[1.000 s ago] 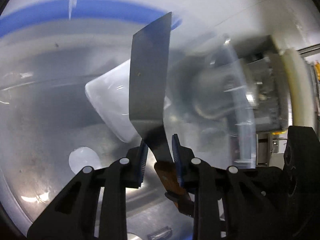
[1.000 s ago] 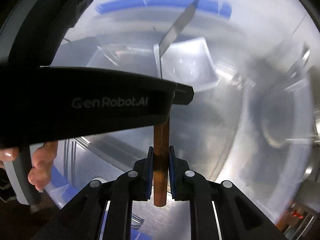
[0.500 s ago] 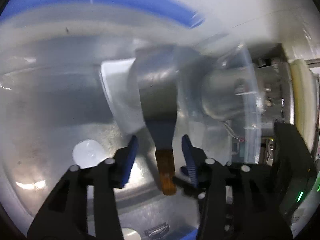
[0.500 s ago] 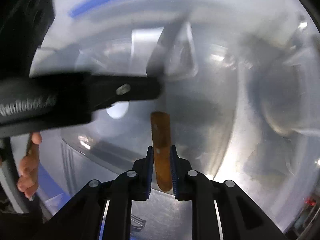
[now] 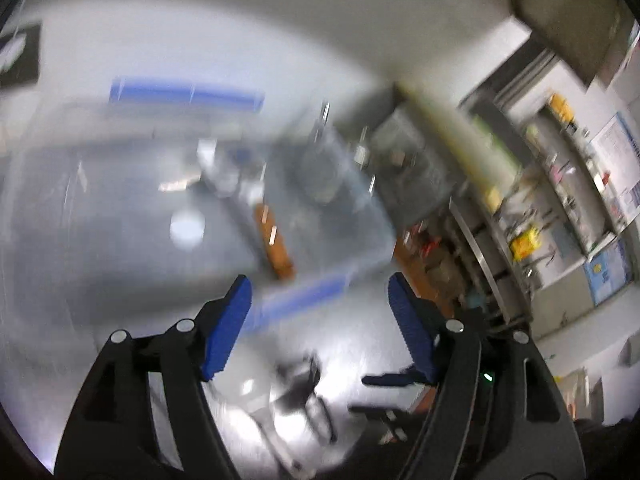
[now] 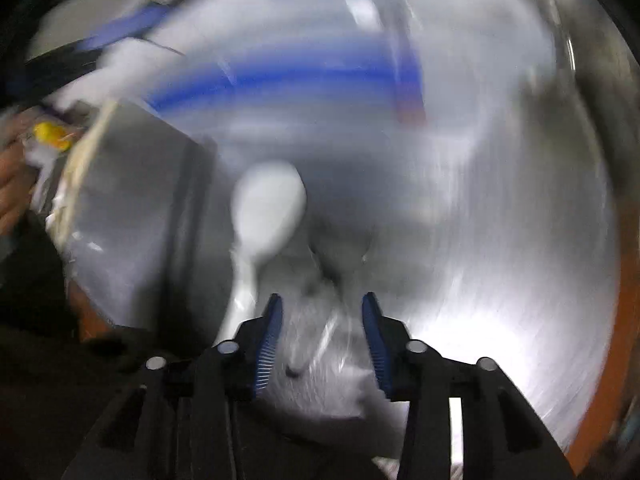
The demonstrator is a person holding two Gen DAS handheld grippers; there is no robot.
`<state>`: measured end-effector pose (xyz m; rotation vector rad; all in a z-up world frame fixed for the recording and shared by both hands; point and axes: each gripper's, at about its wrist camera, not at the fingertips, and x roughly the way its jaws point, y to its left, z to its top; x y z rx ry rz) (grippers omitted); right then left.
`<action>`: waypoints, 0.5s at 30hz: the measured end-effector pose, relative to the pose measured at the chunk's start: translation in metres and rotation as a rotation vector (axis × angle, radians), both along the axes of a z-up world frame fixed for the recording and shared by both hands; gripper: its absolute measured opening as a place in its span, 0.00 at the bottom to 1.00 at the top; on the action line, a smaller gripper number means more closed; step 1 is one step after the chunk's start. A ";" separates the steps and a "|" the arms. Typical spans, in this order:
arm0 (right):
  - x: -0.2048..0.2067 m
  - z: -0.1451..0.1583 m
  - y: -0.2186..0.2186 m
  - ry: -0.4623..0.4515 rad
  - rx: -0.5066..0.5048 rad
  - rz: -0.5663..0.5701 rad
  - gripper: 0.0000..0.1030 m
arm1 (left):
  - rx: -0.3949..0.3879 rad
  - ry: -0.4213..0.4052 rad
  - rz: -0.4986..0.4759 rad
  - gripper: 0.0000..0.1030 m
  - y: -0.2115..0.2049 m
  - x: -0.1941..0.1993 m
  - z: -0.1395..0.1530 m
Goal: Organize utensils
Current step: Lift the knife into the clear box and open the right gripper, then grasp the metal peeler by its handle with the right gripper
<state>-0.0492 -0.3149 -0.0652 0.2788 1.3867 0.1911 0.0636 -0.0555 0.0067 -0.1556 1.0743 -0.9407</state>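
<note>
Both views are motion-blurred. In the left wrist view the spatula with the brown wooden handle (image 5: 274, 240) lies inside the clear bin with blue rim (image 5: 304, 296), ahead of my left gripper (image 5: 320, 296), which is open and empty. In the right wrist view my right gripper (image 6: 322, 324) is open and empty above the steel surface. A white spoon-shaped utensil (image 6: 268, 208) lies just ahead and left of it. A metal utensil (image 6: 320, 340), blurred, lies between the fingers below.
A steel box-like object (image 6: 132, 216) stands at the left of the right wrist view. Blue-rimmed bin edges (image 6: 280, 80) lie behind. Shelving with clutter (image 5: 552, 184) fills the right of the left wrist view. More utensils (image 5: 304, 400) lie on the steel surface below the left gripper.
Both grippers let go of the wooden-handled spatula, which now lies in the bin. Both have opened and pulled back; the right gripper has swung to a different area with a white spoon.
</note>
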 end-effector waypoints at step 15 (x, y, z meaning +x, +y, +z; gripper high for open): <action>-0.019 -0.064 -0.016 0.094 0.221 -0.217 0.04 | 0.133 0.370 -0.081 0.66 -0.012 -0.032 -0.118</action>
